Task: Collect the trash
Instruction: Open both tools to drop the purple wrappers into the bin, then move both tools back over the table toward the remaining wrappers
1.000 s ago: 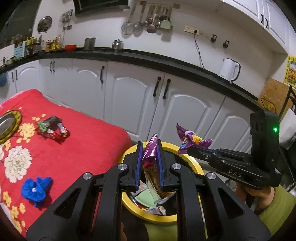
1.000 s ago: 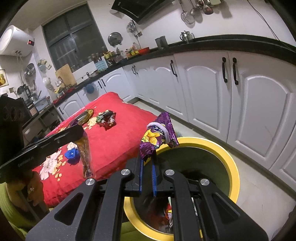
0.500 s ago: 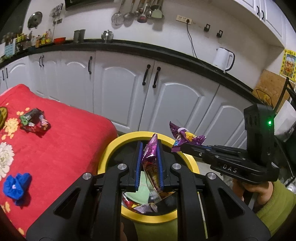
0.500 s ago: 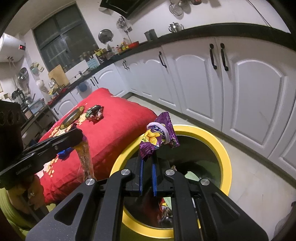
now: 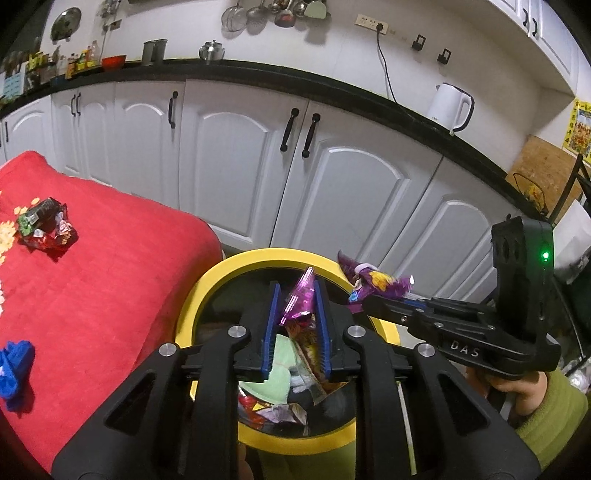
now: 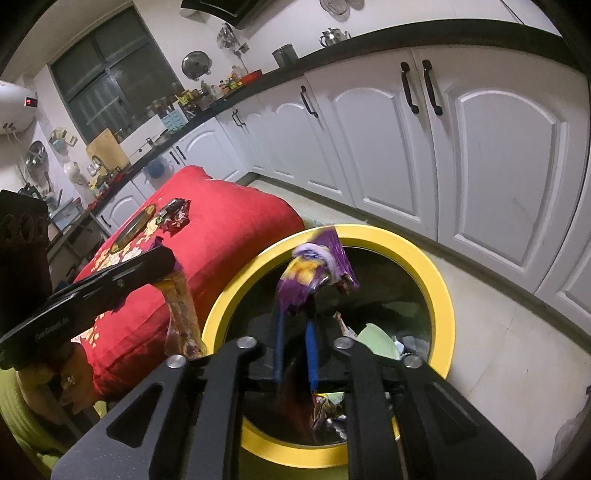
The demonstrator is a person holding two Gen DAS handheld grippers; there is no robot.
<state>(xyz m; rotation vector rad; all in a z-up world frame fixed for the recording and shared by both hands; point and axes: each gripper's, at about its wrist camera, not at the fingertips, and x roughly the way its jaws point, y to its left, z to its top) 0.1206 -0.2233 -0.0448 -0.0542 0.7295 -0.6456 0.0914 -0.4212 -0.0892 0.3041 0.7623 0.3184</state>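
Holding two wrappers over the bin

Lying at far left on the red floral cloth [image 5: 110, 295]: a blue fabric scrap [image 5: 14, 363] and a crumpled dark foil wrapper [image 5: 46, 227]. Left gripper [image 5: 295, 314] is clamped on a long pink-purple foil wrapper [image 5: 301, 321], which hangs over the open yellow-rimmed round bin [image 5: 218, 273] holding trash. Right gripper [image 6: 295, 325] pinches a crumpled purple-and-yellow snack bag [image 6: 314, 269] above the same bin's rim.

Home kitchen, white cabinets [image 5: 229, 166], black countertop [image 5: 332, 79], electric kettle [image 5: 448, 107], hanging utensils [image 5: 273, 11]
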